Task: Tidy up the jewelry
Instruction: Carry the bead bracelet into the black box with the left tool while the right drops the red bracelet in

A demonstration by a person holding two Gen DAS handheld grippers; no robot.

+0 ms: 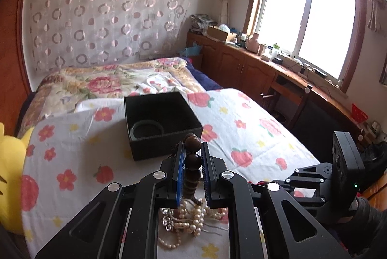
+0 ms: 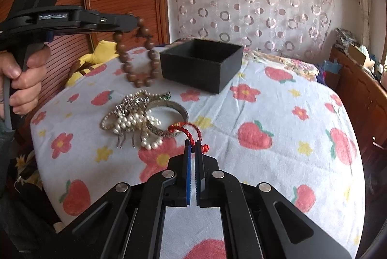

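One brown bead bracelet [image 2: 139, 58] hangs in air left of black box [image 2: 202, 64], pinched in left tool [image 1: 192, 150]. Right tool [image 2: 192, 146] clenched on red cord [image 2: 191, 129], near side of box, at edge of pearl pile [image 2: 135, 118] with silver bangle [image 2: 177, 111] on bed [image 2: 278, 114]. Only left wrist view shows dark green bangle [image 1: 146, 129] inside box; only right wrist view shows hand [image 2: 23, 75] gripping left tool.

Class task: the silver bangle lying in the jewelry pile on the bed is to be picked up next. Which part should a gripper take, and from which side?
Take the silver bangle by its bare far-right rim, coming from above with one finger inside the ring and one outside. It lies flat on the bedsheet, and pearl strands and the red cord cover its near and left parts.
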